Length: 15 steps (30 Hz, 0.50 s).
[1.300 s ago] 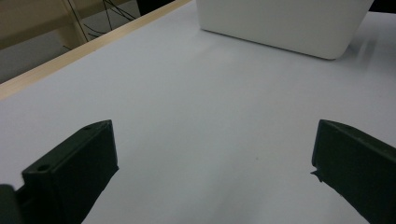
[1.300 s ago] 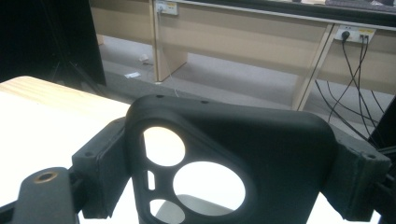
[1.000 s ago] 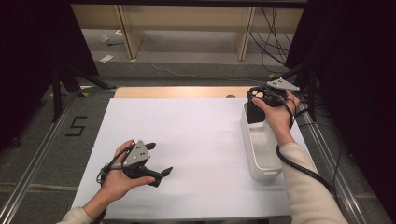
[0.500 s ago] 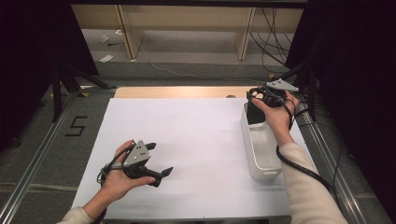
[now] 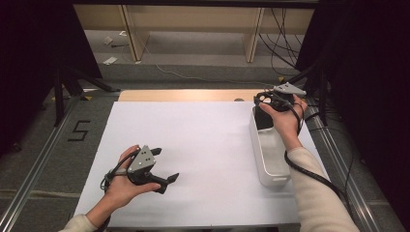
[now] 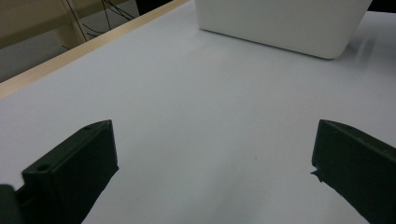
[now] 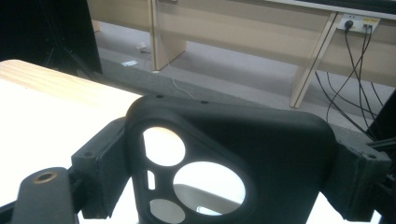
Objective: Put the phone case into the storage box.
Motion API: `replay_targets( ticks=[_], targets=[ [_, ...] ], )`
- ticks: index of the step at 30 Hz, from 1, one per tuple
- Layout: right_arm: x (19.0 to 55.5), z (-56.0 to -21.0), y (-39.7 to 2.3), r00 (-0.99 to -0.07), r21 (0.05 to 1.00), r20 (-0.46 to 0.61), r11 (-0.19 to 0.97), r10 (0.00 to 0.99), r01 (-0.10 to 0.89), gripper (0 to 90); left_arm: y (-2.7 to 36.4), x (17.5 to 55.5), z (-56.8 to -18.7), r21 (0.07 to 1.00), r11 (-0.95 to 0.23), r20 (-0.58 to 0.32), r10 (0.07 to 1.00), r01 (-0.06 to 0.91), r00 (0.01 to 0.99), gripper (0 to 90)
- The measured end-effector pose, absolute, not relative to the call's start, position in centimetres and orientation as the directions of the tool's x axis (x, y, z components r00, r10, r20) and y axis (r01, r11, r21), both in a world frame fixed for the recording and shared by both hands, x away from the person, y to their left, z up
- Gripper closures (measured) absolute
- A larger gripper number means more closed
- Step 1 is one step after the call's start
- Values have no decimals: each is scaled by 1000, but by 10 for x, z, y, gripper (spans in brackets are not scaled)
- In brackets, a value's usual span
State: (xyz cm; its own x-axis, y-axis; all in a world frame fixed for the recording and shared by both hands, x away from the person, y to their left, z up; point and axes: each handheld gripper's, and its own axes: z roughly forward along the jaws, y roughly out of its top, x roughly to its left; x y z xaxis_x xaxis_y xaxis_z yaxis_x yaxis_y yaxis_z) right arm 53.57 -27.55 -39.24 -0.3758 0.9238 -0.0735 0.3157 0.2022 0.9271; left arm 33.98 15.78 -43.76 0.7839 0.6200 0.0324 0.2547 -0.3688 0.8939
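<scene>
On the left, the left gripper (image 5: 167, 181) sits low over the white table (image 5: 203, 145), near the front edge. A hand (image 5: 123, 186) holds it. Its jaws point to the right, across the table. In the left gripper view the two black jaws stand wide apart, and there is nothing between them, just bare table. Far ahead of them stands the white bin (image 6: 280, 23).

The middle of the table is bare.

On the right stands the bin (image 5: 270, 159), long and narrow, close to the right edge of the table. Its far end is under the right gripper (image 5: 263, 99). The right hand (image 5: 285, 121) holds that gripper up over the far end of the bin.

In the right gripper view, the jaws pinch a black phone case (image 7: 233, 154) from both sides. The case stands up between them, with its round camera holes low down. Through the holes you can see the white bin (image 7: 205, 193) below. So the case is held in the air above the bin, not lying in it.
</scene>
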Motion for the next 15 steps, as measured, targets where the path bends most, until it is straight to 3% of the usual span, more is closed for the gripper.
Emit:
replay_targets(
  ticks=[15],
  targets=[
    [539,-397,-275,-378,921,-74,208,923,328,157,158,340,-438,894,-368,31,619,255,785,0]
  ],
)
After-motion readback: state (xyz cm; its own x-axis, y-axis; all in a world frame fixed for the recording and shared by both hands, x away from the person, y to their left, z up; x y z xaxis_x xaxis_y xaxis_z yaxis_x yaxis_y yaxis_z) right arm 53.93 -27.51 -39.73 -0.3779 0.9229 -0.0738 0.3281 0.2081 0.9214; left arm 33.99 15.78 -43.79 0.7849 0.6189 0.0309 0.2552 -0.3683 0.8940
